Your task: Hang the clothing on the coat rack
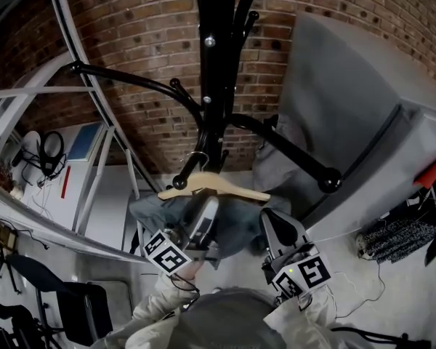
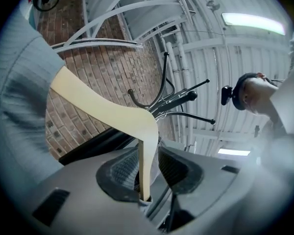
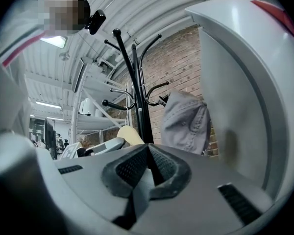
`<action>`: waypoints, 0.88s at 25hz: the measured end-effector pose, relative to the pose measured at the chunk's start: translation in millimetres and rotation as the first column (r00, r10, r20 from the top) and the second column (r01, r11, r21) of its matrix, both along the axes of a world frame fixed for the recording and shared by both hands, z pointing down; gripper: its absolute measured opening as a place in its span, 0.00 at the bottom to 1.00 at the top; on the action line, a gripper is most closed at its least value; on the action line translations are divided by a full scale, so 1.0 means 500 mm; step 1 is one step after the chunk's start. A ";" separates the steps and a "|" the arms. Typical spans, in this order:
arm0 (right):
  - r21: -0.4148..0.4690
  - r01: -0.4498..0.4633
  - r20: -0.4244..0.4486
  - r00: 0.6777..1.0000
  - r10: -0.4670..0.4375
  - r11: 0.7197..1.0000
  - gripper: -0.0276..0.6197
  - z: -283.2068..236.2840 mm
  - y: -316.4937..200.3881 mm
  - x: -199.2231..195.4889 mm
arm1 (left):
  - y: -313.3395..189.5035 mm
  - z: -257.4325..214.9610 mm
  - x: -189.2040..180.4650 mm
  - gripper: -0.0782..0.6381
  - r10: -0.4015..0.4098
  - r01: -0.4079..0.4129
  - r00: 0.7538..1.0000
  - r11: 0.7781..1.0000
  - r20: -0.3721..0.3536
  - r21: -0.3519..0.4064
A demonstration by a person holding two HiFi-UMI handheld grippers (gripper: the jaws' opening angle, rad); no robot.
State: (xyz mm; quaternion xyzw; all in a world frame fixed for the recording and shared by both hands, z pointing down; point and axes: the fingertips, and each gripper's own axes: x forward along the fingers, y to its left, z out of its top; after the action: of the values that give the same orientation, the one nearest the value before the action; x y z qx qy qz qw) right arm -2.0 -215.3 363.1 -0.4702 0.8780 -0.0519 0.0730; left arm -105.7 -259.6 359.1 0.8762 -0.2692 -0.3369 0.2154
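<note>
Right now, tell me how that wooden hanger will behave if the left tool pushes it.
The wooden hanger looks stiff, so it should not bend. It seems to hang by one thin hook on the coat rack, so it will likely swing or tip. The draped garment looks floppy and may slide off.

Smooth wooden hanger (image 1: 216, 187) — glossy metal rack (image 1: 216, 78)

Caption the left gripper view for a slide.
Wooden hanger between the open jaws of the left gripper, coat rack behind.
</note>
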 end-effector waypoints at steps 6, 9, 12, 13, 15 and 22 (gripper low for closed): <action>-0.013 0.029 0.014 0.999 -0.029 0.999 0.08 0.010 0.022 0.005 | 0.032 0.011 0.010 0.28 -0.047 0.048 0.997 0.999 0.061 -0.002; -0.017 0.045 0.024 0.999 -0.045 0.999 0.08 0.017 0.034 0.011 | 0.047 0.019 0.014 0.28 -0.069 0.070 0.995 0.998 0.078 -0.009; -0.021 0.060 0.031 0.998 -0.060 0.998 0.08 0.022 0.047 0.018 | 0.067 0.024 0.021 0.27 -0.093 0.094 0.990 0.996 0.104 -0.007; -0.023 0.066 0.033 0.997 -0.066 0.998 0.08 0.025 0.051 0.020 | 0.074 0.026 0.022 0.26 -0.101 0.103 0.989 0.995 0.112 -0.008; -0.030 0.082 0.039 0.996 -0.081 0.996 0.08 0.033 0.059 0.022 | 0.088 0.034 0.024 0.25 -0.121 0.123 0.985 0.992 0.123 -0.013; -0.047 0.139 0.052 0.989 -0.137 0.989 0.08 0.043 0.091 0.028 | 0.130 0.050 0.033 0.23 -0.172 0.178 0.977 0.983 0.130 -0.037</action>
State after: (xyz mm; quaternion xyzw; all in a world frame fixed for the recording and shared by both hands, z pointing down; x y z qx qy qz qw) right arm 12.0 -169.5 384.7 -0.4085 0.9048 -0.0906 0.0787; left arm -89.1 -194.7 384.0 0.8631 -0.3664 -0.2918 0.1887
